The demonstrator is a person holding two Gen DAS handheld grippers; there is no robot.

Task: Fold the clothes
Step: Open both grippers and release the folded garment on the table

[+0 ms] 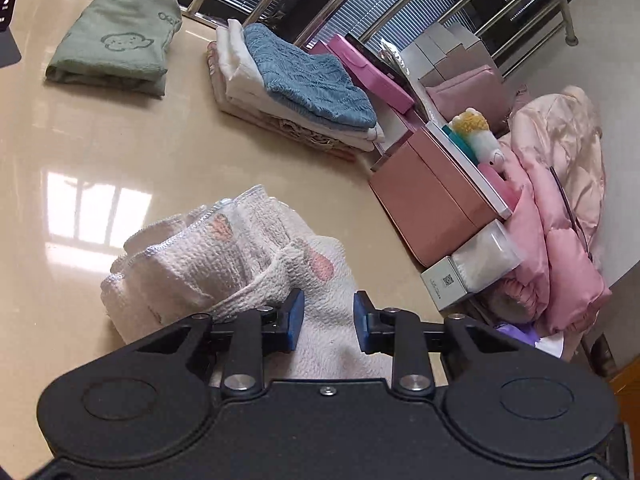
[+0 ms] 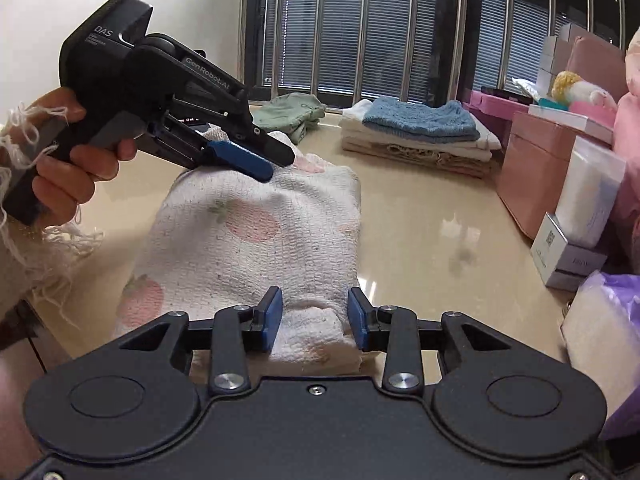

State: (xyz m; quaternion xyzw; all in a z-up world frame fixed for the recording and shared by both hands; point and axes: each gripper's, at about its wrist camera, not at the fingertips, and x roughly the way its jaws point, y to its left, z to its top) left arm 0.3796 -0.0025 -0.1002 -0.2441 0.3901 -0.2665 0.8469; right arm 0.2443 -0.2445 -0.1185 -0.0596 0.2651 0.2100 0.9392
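A white textured cloth with pink spots [image 1: 240, 256] lies bunched and partly folded on the glossy beige table [image 1: 100, 152]. My left gripper [image 1: 327, 322] is open, its blue pads on either side of the cloth's near edge without pinching it. In the right wrist view the same cloth [image 2: 256, 240] lies lengthwise ahead. My right gripper [image 2: 314, 318] is open around the cloth's near end. The left gripper [image 2: 276, 160], held by a hand, hovers over the cloth's far end, fingers apart.
A folded green cloth [image 1: 116, 40] and a stack of folded cloths topped by a blue one [image 1: 304, 92] sit at the far side. Pink boxes [image 1: 432, 204], small cartons, a plush toy and pink jackets [image 1: 560, 208] crowd the right. Window bars stand behind.
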